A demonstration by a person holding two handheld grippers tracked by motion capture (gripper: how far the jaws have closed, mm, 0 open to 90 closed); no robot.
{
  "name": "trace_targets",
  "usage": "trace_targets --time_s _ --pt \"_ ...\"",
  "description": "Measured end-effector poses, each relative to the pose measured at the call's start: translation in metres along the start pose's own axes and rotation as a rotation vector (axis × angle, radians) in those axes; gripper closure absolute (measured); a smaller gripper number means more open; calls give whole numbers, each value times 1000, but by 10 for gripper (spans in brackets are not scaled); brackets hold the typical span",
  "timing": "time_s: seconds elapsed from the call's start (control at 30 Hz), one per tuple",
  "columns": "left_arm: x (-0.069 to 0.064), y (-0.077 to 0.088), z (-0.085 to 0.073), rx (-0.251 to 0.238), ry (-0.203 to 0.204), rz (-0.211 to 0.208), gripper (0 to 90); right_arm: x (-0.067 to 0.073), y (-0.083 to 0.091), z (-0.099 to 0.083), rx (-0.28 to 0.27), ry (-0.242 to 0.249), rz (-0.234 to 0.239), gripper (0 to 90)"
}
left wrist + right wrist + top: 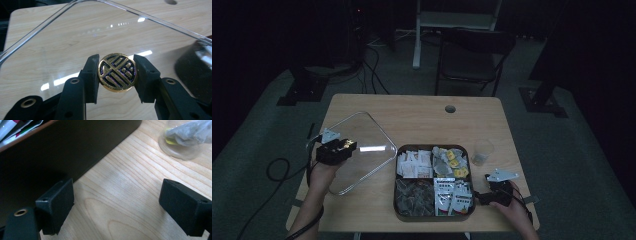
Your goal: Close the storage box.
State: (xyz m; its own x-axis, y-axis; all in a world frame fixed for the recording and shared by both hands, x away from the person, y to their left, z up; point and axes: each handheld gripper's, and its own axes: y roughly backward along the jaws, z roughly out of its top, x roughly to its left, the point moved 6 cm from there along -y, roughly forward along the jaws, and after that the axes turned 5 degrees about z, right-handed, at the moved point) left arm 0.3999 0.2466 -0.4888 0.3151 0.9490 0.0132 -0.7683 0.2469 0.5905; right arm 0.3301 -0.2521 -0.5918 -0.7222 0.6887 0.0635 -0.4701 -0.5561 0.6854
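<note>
1. Left gripper (343, 146) is clamping the gold knob (117, 72) of the clear lid (362, 131), lid tilting up left of the compartment box (432, 216)
2. Right gripper (117, 207) is sitting wide, holding nothing, near the box's right wall
3. Left hand is nearer the lid; box lying to its right

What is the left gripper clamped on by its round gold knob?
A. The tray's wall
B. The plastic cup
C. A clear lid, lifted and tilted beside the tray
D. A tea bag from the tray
C: the left gripper has its jaws shut on the gold knob of the clear lid, which is tilted left of the compartment tray.
</note>
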Motion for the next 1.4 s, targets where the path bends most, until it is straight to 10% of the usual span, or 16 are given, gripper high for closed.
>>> trace_targets --time_s 1.4 --pt "-150 8 31 -56 -251 -315 596 0 0 0 -1 1 0 121"
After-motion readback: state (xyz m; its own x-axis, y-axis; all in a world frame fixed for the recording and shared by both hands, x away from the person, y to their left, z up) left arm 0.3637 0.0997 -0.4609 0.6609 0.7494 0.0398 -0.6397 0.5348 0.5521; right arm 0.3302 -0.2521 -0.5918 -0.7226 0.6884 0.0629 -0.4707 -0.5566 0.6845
